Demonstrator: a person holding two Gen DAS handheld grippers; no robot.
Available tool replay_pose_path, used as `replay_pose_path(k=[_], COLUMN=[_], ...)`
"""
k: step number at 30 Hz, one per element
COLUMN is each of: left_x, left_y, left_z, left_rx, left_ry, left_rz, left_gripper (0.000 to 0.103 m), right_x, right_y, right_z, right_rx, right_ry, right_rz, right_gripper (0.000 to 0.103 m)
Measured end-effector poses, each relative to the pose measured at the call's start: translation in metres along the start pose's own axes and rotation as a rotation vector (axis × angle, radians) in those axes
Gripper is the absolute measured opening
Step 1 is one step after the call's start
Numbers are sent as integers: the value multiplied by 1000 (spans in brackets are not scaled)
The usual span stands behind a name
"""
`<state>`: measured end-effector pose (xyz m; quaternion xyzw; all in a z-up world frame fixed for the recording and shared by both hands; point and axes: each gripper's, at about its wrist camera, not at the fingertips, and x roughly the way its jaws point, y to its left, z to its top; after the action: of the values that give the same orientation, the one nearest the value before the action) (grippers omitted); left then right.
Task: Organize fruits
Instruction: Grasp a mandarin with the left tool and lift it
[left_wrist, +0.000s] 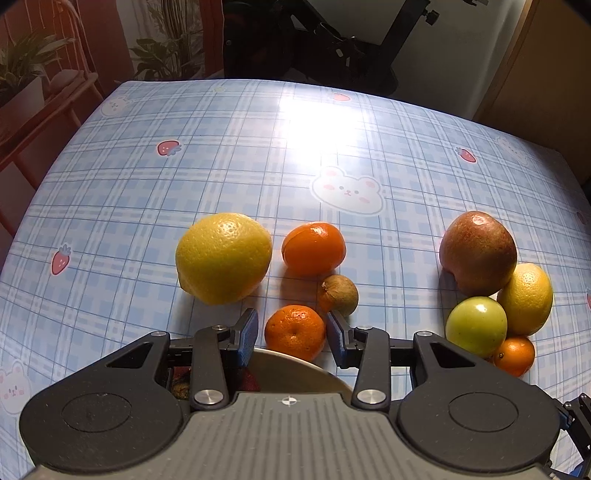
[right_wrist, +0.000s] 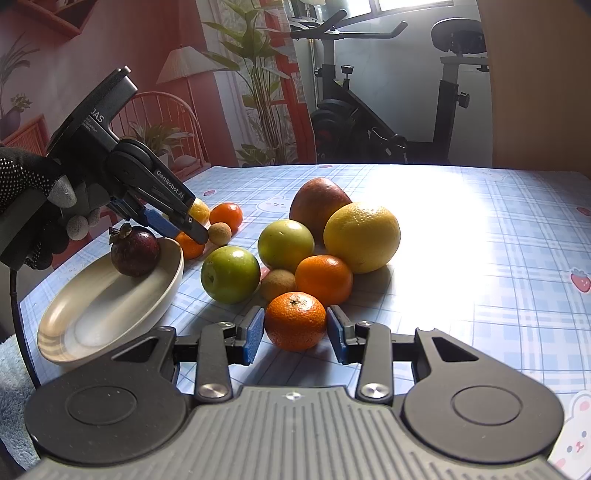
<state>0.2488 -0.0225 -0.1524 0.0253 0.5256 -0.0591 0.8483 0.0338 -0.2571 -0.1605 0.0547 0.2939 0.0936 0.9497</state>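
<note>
The mandarin (left_wrist: 294, 331) is sitting right between the left gripper (left_wrist: 291, 334) pads, stem dimple facing up, so there's no real long axis, it's squat and round. It's looking light, a bit soft and smooth-skinned; I'd be pinching it across the widest middle. The jaws are standing apart, not quite touching it I think. The bowl (right_wrist: 173, 273) is lying just under the tool, and the right gripper (right_wrist: 295, 330) is flanking another mandarin (right_wrist: 295, 320), also unclamped.

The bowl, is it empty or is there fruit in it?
Not empty. The right wrist view shows one dark purple fruit sitting inside the white bowl, against its far wall. The rest of the bowl looks bare.
</note>
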Motion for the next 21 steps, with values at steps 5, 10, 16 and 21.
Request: replay_pose_path(k=[5,10,16,21], left_x=[-1,-6,-21,-20], left_y=[-5,-4,-11,-20], left_z=[-4,-5,-6,-8], left_rx=[28,21,43,69], left_ry=[-14,-33,-77,-66], left_rz=[0,-10,-36,-61], left_gripper=[37,36,35,35], right_x=[0,0,0,0], right_y=[0,0,1,1], right_z=[0,0,0,0], right_rx=[0,0,1,-3], right_ry=[0,1,1,2], right_rz=[0,0,-1,-2], right_gripper=[40,40,40,40])
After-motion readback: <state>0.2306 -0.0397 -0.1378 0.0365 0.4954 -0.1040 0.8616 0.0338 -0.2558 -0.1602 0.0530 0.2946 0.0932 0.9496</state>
